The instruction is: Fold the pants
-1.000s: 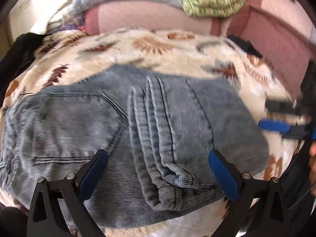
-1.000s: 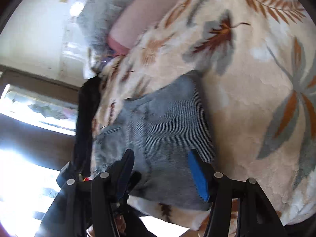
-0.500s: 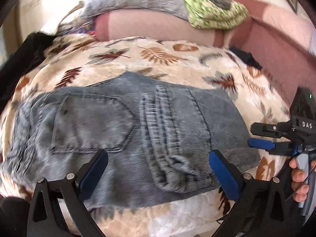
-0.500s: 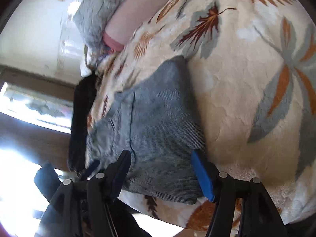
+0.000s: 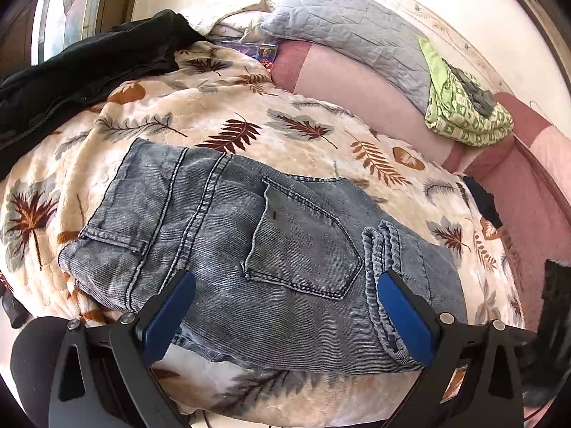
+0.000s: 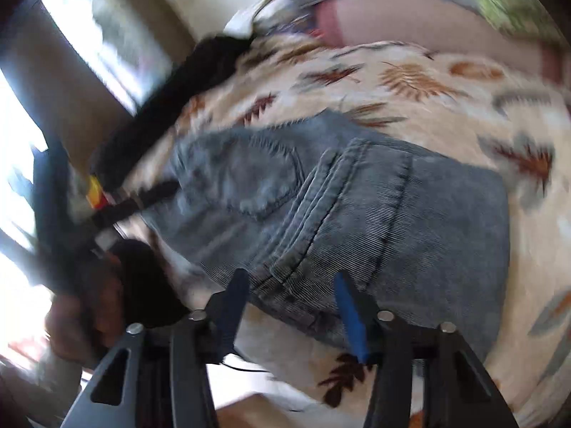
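Observation:
Grey-blue jeans (image 5: 271,260) lie folded in a compact rectangle on the leaf-print blanket (image 5: 228,114), back pocket up, hem cuffs laid across the right part. My left gripper (image 5: 285,306) is open and empty, hovering above the near edge of the jeans. In the blurred right wrist view the same jeans (image 6: 357,214) lie ahead, and my right gripper (image 6: 289,303) is open and empty just over their near edge. The left gripper's handle and the hand holding it show at the left of that view (image 6: 82,256).
A black garment (image 5: 89,67) lies at the blanket's far left. A grey pillow (image 5: 349,32) and a green patterned cloth (image 5: 464,107) rest on the pink headrest (image 5: 357,85) behind. A window (image 6: 107,46) is at the left.
Both grippers pulled back and swung left. The jeans now sit wholly in the left view with the waistband visible. The right view turned from the blanket toward the jeans and window.

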`<state>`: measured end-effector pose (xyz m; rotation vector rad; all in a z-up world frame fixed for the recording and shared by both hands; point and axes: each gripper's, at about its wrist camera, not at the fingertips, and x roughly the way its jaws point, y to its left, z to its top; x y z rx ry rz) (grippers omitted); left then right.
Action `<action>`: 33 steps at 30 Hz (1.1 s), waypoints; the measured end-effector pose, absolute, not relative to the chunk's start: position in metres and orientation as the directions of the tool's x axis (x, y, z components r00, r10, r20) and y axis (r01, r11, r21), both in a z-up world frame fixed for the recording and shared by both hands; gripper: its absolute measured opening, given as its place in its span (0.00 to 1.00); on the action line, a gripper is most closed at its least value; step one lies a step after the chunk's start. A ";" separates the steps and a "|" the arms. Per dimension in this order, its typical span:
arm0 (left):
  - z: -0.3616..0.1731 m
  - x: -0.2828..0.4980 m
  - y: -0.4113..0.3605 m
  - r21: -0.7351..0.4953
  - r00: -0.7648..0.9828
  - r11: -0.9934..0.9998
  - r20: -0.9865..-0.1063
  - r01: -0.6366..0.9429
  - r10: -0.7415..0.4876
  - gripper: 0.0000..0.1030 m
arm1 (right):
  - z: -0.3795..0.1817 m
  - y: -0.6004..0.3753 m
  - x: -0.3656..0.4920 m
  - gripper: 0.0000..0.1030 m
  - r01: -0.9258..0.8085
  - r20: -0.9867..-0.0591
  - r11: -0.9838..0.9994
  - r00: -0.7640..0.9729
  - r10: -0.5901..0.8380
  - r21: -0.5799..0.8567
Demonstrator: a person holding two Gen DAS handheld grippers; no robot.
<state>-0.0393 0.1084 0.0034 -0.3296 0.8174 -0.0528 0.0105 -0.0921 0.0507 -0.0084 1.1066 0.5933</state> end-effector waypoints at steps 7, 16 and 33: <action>-0.005 -0.040 0.109 -0.329 0.679 0.943 -0.705 -0.059 -0.203 0.99 | 0.038 -0.082 0.009 0.14 -0.493 -0.870 0.852 0.328 0.368 0.174; -0.003 -0.040 0.118 -0.346 0.690 0.935 -0.696 -0.079 -0.199 0.99 | 0.075 -0.079 -0.010 0.10 -0.545 -0.829 0.813 0.346 0.440 0.205; -0.003 0.016 0.007 -0.143 0.526 0.979 -0.827 0.146 -0.199 0.99 | 0.024 -0.116 -0.019 0.43 -0.412 -0.719 0.735 0.230 0.656 0.538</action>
